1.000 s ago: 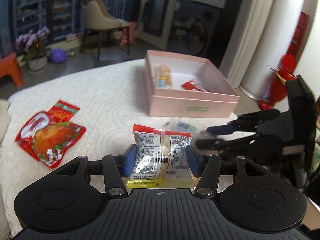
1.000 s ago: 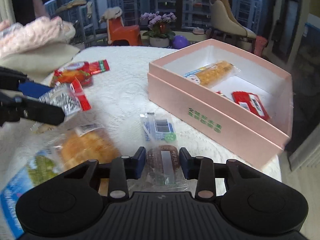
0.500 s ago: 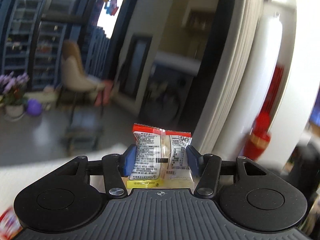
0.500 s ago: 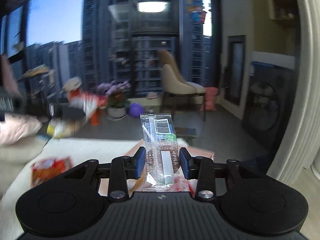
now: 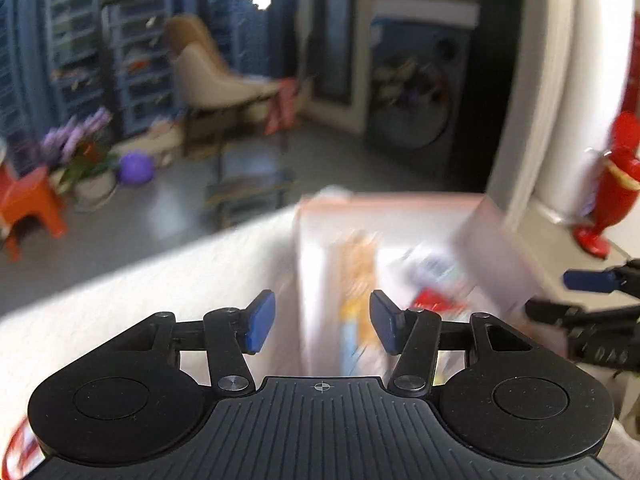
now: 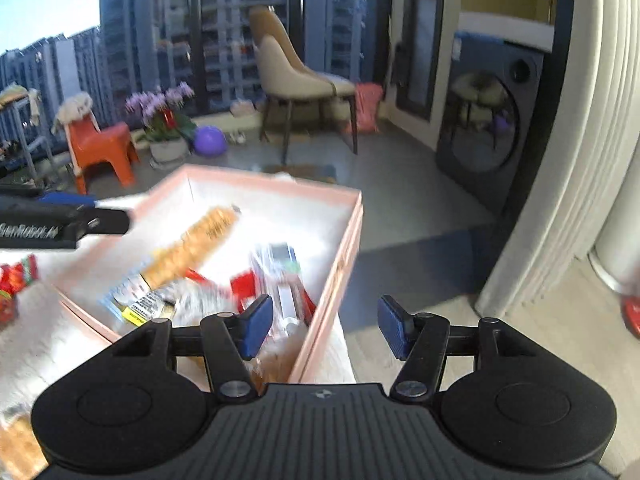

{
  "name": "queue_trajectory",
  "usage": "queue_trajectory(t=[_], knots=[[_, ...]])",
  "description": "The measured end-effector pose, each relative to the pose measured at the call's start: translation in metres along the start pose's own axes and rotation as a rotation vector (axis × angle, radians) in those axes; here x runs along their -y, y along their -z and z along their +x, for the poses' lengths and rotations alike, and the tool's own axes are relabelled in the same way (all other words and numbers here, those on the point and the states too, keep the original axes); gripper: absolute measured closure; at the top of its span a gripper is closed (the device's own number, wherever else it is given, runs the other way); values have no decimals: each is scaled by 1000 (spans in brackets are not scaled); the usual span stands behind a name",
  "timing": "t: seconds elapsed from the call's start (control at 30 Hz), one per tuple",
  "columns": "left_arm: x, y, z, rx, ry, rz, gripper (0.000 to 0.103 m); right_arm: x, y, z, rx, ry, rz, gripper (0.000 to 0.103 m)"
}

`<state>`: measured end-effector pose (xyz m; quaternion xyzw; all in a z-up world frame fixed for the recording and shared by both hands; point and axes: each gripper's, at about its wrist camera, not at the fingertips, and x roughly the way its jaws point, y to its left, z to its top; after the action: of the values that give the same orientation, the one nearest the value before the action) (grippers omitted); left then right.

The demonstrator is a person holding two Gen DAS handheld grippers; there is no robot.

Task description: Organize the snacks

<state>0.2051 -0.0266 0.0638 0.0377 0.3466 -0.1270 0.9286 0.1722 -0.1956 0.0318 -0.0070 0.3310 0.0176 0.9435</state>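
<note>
The pink box (image 6: 344, 240) stands on the white tablecloth (image 5: 140, 280) and holds several snack packets, among them a long orange corn-stick packet (image 6: 192, 248), a red packet (image 6: 244, 284) and a clear packet with a barcode (image 6: 280, 276). The box also shows, blurred, in the left wrist view (image 5: 488, 248). My left gripper (image 5: 322, 326) is open and empty just in front of the box's near left corner. My right gripper (image 6: 324, 326) is open and empty above the box's near right corner. The right gripper's fingers (image 5: 588, 282) show at the right of the left wrist view.
Red snack packets (image 6: 16, 280) lie on the cloth to the left of the box. A bread packet (image 6: 20, 440) lies at the lower left. Beyond the table stand a beige chair (image 6: 296, 80), an orange stool (image 6: 100, 144), a flower pot (image 6: 164, 128) and a washing machine (image 6: 488, 112).
Both grippers have opened and let go of their packets, which now lie in the pink box. Both cameras have tipped down from the room toward the box.
</note>
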Motion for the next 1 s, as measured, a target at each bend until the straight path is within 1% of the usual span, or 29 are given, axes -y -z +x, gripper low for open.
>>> queue_trajectory(t=[0.03, 0.07, 0.1, 0.13, 0.17, 0.2, 0.23, 0.3, 0.4, 0.47, 0.53, 0.57, 0.63, 0.67, 0.7, 0.77, 0.83, 0.87, 0.9, 0.93, 1.0], knots=[[-5, 5, 2, -21, 9, -30, 46, 0, 4, 3, -14, -9, 8, 45], [-8, 9, 5, -42, 34, -61, 47, -1, 8, 6, -30, -29, 14, 45], [-12, 14, 8, -65, 60, -91, 49, -3, 11, 7, -47, -61, 17, 50], [-16, 20, 11, -88, 83, -117, 56, -6, 13, 9, -55, -93, 15, 51], [-26, 23, 9, -83, 107, -146, 60, -9, 13, 10, -41, -72, 8, 51], [-31, 27, 5, -87, 115, -172, 60, -18, 13, 11, -39, -52, -14, 51], [-34, 30, 1, -92, 101, -185, 60, -24, 12, 12, -35, -52, -32, 51], [-41, 32, -6, -108, 77, -193, 58, -31, 10, 15, -48, -89, -35, 51], [-58, 39, -18, -119, 85, -218, 55, -47, 8, 19, -40, -97, -63, 50], [-71, 43, -31, -101, 96, -231, 56, -59, 8, 20, -37, -104, -91, 50], [-85, 48, -51, -60, 99, -232, 56, -66, 6, 17, -50, -127, -111, 49], [-91, 47, -62, -35, 82, -225, 56, -68, 4, 15, -54, -136, -112, 48], [-113, 48, -86, 14, 12, -220, 56, -69, 3, 3, -31, -143, -110, 45], [-120, 45, -90, 26, -19, -233, 56, -70, 3, -4, -16, -147, -113, 41], [-136, 45, -95, 35, -54, -259, 56, -70, 4, -11, 3, -150, -116, 36], [-166, 46, -97, 55, -133, -314, 56, -70, 5, -26, 41, -154, -123, 33], [-190, 44, -88, 71, -230, -335, 56, -70, 7, -40, 65, -153, -127, 32], [-201, 44, -82, 64, -274, -345, 56, -69, 9, -45, 70, -158, -127, 32], [-212, 47, -72, 43, -299, -360, 56, -70, 11, -51, 72, -165, -127, 31], [-219, 49, -62, 17, -301, -374, 56, -70, 14, -55, 69, -171, -127, 31], [-230, 56, -45, -34, -281, -394, 56, -69, 20, -59, 57, -172, -127, 31]])
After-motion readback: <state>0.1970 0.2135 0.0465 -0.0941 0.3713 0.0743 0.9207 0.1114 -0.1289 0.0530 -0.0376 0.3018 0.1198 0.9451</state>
